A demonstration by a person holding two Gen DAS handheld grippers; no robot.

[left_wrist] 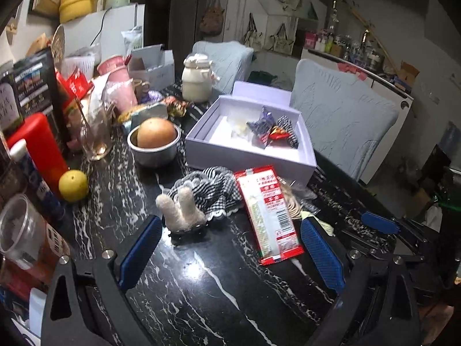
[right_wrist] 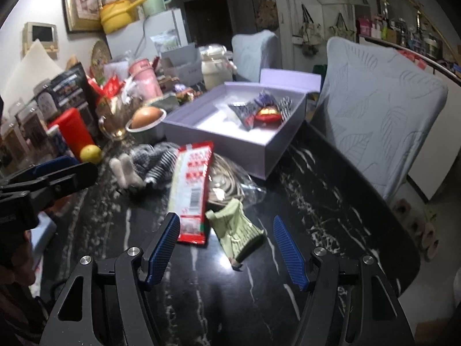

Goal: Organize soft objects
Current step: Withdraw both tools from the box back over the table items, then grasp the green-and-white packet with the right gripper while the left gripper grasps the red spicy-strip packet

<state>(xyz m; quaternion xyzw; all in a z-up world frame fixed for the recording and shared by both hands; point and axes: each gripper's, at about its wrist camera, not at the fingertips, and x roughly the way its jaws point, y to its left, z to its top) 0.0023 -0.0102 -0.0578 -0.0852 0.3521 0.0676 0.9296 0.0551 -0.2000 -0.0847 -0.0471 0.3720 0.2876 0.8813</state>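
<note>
Jaws on both grippers stand apart, nothing between them. Left gripper (left_wrist: 230, 248) faces the checked doll (left_wrist: 201, 199); right gripper (right_wrist: 227, 245) frames the green knit piece (right_wrist: 239, 230). Both soft items lie just in front of the lavender box (left_wrist: 247, 158). Centre each before closing, and keep clear of the red packet (left_wrist: 269, 213) lying between them.

The desk (left_wrist: 201, 288) is viewed close, obliquely downward, from both wrists; the lavender box (left_wrist: 247, 155) and red packet (right_wrist: 191, 190) are shared.
</note>
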